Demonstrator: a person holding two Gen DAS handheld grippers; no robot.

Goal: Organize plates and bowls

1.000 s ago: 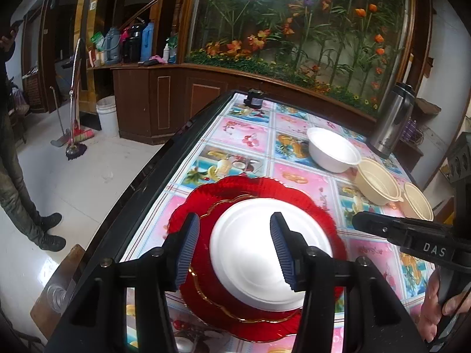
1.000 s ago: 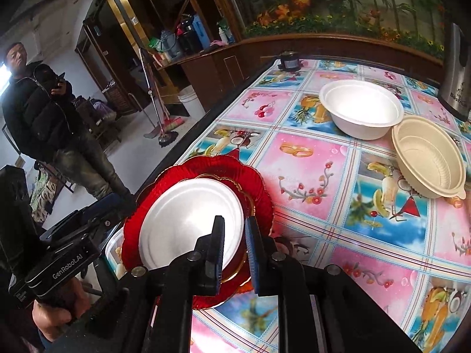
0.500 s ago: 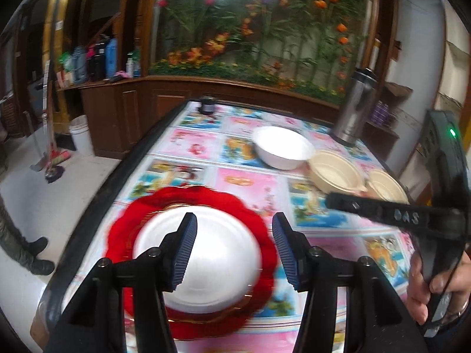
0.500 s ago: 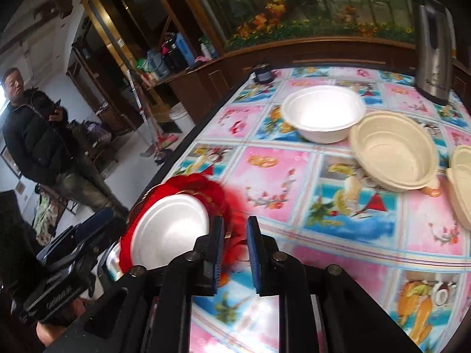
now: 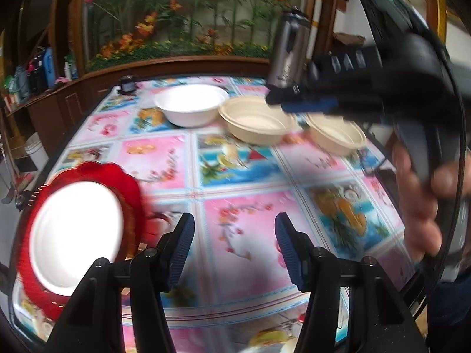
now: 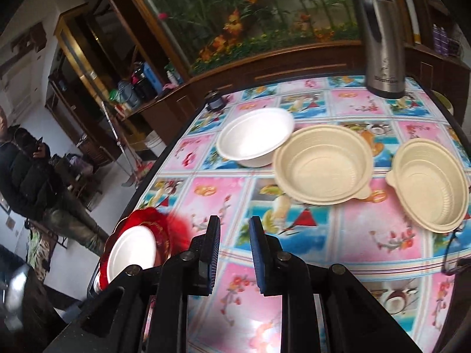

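Since the earlier frames both grippers are swinging away from the red plate (image 5: 129,194), which was centred between the left gripper's fingers and is now lying at the lower left of both views, near the table's (image 5: 247,235) left edge. The white plate (image 5: 73,235) is resting flat inside the red one, face up; its rim is reading as an oval only through the lens, so no long axis can be told. The left gripper (image 5: 235,247) is opening, its jaws standing moderately wide over bare tablecloth with nothing between them. The right gripper (image 6: 235,250) is holding a narrow gap, slightly wider than a second ago, also empty and above the cloth. In the left view the right gripper is crossing the upper right, blurred, carried by a hand (image 5: 424,206). The bowls are sitting upright, mouths up, toward the far side of the table: the white bowl (image 6: 255,136) touching or overlapping the first beige bowl (image 6: 322,164), and the second beige bowl (image 6: 429,185) just beside that, their small tabs pointing toward each other. A steel flask (image 6: 379,38) is standing upright at the far right of the table. A person (image 6: 26,173) is standing on the floor, well apart from the table
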